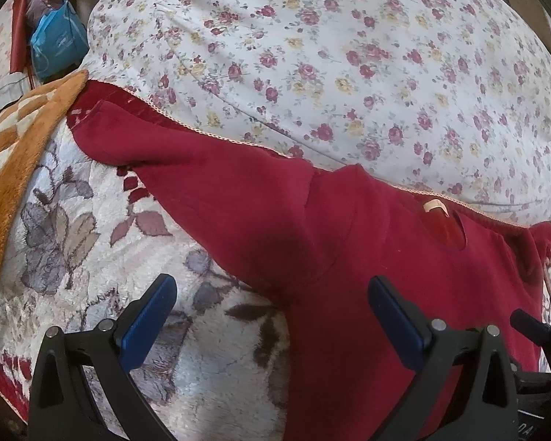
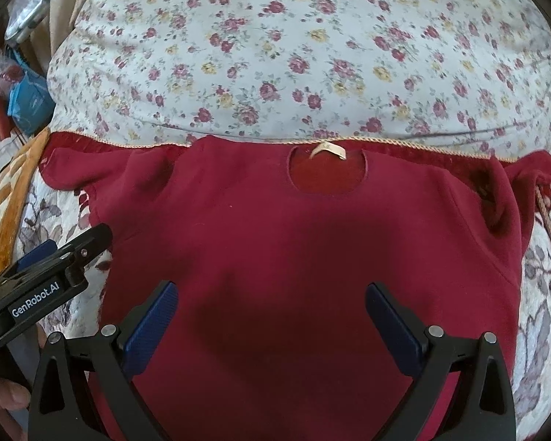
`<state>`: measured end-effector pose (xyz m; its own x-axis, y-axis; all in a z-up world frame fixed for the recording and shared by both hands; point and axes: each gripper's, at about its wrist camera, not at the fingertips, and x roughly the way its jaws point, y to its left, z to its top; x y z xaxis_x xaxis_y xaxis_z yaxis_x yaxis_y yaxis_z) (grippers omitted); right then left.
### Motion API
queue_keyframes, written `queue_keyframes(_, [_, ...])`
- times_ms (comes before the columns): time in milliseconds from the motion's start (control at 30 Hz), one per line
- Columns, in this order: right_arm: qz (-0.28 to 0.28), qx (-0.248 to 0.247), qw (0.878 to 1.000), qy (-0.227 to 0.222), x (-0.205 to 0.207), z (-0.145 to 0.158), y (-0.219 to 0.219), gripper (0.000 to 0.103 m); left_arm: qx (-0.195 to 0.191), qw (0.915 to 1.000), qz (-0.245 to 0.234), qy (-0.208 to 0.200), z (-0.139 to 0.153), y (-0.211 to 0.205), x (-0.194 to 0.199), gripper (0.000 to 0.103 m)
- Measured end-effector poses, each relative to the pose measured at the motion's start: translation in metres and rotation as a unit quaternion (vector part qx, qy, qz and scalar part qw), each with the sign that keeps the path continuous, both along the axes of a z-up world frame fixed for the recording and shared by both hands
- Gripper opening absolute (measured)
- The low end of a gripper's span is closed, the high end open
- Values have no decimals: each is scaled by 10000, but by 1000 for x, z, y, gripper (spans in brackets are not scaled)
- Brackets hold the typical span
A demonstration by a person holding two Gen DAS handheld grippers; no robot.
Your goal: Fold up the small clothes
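Right wrist view: small red sweatshirt point(image 2: 305, 242) spread flat, front up, on a plush blanket point(image 2: 543, 316) with grey and brown leaf pattern. Soft fleecy knit, round neckline at 12 o'clock with a cream label point(image 2: 328, 151) inside the collar. Sleeves out toward 9 and 3 o'clock, both rumpled near the shoulder. Right gripper point(image 2: 272, 325) poised over the lower body of the garment, blue ribbed pads point(image 2: 150, 325) set wide apart, nothing between them. Beyond the collar, a puffy floral quilt point(image 2: 294, 55), white cotton with red and yellow roses, edged by a twisted cream cord point(image 2: 158, 144). At 9 o'clock, the left gripper point(image 2: 47, 253) seen side-on, black body lettered "GenRobot.AI".

Left wrist view: same sweatshirt point(image 1: 349, 257) seen aslant, one sleeve stretching toward 10 o'clock. Left gripper point(image 1: 272, 316) with fingers spread, one pad over the blanket point(image 1: 92, 257), the other over red fabric, gripping nothing. Shaggy orange and cream checked mat point(image 1: 22, 154) at 9 o'clock. Blue plastic bag point(image 1: 57, 42) at 11 o'clock, holding something dark, possibly cloth; too blurred to tell.
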<state>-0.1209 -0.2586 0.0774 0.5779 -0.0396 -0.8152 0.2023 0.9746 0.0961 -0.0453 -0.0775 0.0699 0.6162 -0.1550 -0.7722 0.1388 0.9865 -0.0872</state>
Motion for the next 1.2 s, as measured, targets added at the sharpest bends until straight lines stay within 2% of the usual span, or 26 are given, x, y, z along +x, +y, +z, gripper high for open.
queue_keyframes(700, [252, 40, 9997, 8, 26, -3, 17, 103, -47, 9987, 476, 161, -2, 31, 18, 103])
queue_keyframes(967, [466, 53, 9989, 7, 35, -6, 29, 103, 52, 9982, 559, 193, -4, 40, 22, 103])
queue_keyframes(1100, [666, 192, 9976, 0, 48, -7, 38, 101, 8, 9959, 853, 305, -6, 63, 26, 103])
queue_keyframes(1200, [1011, 254, 9945, -40, 68, -2, 55, 97, -25, 9921, 1187, 409, -7, 88, 28, 103])
